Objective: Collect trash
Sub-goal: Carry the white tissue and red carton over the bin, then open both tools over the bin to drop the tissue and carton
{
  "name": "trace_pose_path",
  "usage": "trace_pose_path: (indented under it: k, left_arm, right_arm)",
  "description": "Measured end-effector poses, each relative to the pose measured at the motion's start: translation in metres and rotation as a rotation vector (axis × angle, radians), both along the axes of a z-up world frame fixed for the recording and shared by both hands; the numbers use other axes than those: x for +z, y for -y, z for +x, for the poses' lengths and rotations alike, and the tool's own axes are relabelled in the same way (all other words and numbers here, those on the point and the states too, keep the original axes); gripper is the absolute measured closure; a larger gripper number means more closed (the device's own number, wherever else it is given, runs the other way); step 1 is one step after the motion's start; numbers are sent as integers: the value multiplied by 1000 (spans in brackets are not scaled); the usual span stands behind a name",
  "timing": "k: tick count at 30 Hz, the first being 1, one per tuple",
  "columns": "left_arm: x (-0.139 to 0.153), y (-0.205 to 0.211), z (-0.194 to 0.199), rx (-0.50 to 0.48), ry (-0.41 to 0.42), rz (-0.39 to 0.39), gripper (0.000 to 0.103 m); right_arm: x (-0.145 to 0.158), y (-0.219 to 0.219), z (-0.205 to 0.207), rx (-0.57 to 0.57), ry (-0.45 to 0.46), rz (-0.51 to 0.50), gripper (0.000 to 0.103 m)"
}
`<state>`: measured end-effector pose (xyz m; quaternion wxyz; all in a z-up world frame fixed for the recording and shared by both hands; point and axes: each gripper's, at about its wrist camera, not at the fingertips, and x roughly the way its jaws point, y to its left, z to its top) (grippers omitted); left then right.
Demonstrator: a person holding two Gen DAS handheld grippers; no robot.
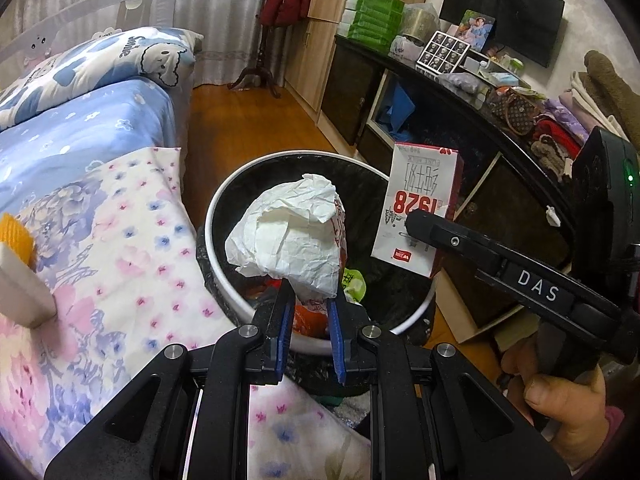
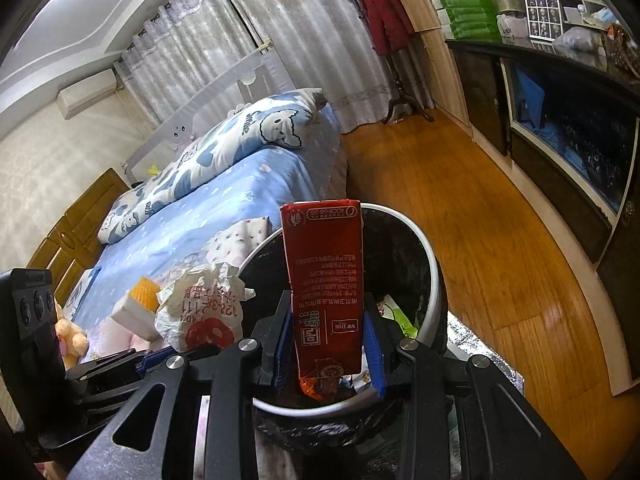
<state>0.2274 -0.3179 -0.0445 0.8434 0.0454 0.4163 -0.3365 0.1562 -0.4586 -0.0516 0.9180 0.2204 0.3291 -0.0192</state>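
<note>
My left gripper (image 1: pixel 310 300) is shut on a crumpled white paper wrapper (image 1: pixel 292 236) and holds it over the open trash bin (image 1: pixel 218 200), which has a white rim and a black liner. My right gripper (image 2: pixel 329 328) is shut on a red and white milk carton (image 2: pixel 326 280), held upright above the same bin (image 2: pixel 430 252). The carton (image 1: pixel 420 204) and right gripper also show in the left wrist view, over the bin's right rim. The wrapper (image 2: pixel 200 312) shows in the right wrist view, left of the carton. Some trash lies inside the bin.
The bed (image 1: pixel 100 152) with blue and floral bedding lies to the bin's left, with a yellow and white sponge (image 1: pixel 20 264) on it. A dark cabinet (image 1: pixel 460 128) covered in clutter runs along the right. Wooden floor (image 2: pixel 460 208) lies beyond the bin.
</note>
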Motion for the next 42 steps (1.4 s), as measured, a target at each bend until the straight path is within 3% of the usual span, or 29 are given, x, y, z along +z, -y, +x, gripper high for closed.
trace_pose_path:
  k: [16, 19, 21, 24, 29, 34, 42]
  left_arm:
    - [-1, 12, 13, -2, -19, 12, 87]
    - [-1, 15, 13, -8, -25, 12, 81]
    - [-2, 14, 10, -2, -15, 21, 61]
    - [0, 5, 3, 13, -5, 5, 52]
    - [-4, -20, -13, 51, -8, -18, 44]
    - [-11, -55, -28, 113, -19, -33, 41]
    - [-17, -124, -47, 241, -26, -65, 39]
  right_arm:
    - [-7, 5, 21, 18, -58, 14, 71]
    - [-9, 9, 23, 16, -64, 30, 68]
    - [-10, 13, 23, 2, -65, 39, 67]
    - [-9, 16, 19, -13, -61, 48, 67]
    - [-3, 14, 8, -23, -34, 61, 52]
    - [4, -1, -2, -8, -4, 61, 23]
    - [8, -46, -12, 74, 14, 33, 16]
